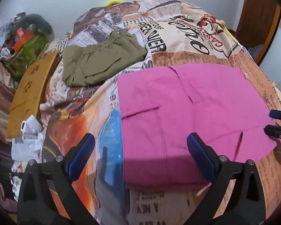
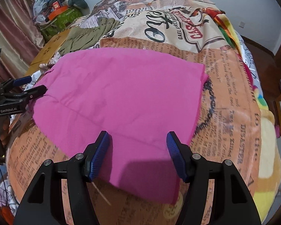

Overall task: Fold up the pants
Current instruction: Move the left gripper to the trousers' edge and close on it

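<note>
Bedspread (image 1: pixel 187 43): folded pink pants (image 1: pixel 187 112), long axis sideways.

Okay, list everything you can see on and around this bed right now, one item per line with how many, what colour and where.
Folded pink cloth pants: one, pink, flat on the bed in front of both tongs.
Folded olive-green garment: one, olive, farther back on the bed, apart from the pink pants.
Newspaper-print bedspread: one, orange, cream and black, covering the bed.
Yellow-brown wooden board: one, by the bed's left edge.
Pile of mixed belongings: one heap, green, orange, grey, in the far left corner.
Left tongs: one pair, black with blue pads, open, empty.
Right tongs: one pair, same colours, open, empty.
</note>
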A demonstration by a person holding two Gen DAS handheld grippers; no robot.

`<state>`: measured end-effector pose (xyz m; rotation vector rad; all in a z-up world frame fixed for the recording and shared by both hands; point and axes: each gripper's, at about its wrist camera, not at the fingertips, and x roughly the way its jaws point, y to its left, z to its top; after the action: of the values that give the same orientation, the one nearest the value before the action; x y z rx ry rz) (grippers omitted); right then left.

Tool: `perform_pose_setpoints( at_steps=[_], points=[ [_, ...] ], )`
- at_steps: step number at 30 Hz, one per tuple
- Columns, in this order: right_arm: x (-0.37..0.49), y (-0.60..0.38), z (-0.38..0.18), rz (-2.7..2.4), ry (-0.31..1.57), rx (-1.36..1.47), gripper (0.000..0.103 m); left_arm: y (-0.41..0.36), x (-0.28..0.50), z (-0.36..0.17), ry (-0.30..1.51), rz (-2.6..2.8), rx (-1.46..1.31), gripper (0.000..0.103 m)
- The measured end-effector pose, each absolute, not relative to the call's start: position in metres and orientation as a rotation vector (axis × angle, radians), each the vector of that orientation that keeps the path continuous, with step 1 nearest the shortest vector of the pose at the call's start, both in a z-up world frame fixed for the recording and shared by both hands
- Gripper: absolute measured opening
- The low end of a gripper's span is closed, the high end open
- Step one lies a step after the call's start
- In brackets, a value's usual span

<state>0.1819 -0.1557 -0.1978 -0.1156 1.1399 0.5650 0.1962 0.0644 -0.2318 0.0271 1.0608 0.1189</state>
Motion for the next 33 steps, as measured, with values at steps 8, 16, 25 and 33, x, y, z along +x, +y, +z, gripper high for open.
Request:
perform_pose_setpoints(
  at_steps=[8,16,25,33],
  points=[
    [0.17,-0.15,-0.184,0.567,1.102,-0.142,0.06,0.076,0.184,-0.224,1.093,0.143,-0.037,0.102],
    [0.164,-0.116,-0.155,0.628,0.976,-0.159,0.063,0.101,0.172,-0.201,1.037,0.193,-0.197,0.102],
    [0.169,-0.073,-0.177,0.694,0.997,-0.156,0.073,0.115,0.162,-0.219,1.115,0.177,-0.355,0.102],
    [0.17,-0.072,-0.194,0.722,1.066,-0.135,0.075,0.104,0.156,-0.236,1.186,0.08,-0.495,0.102]
  ],
)
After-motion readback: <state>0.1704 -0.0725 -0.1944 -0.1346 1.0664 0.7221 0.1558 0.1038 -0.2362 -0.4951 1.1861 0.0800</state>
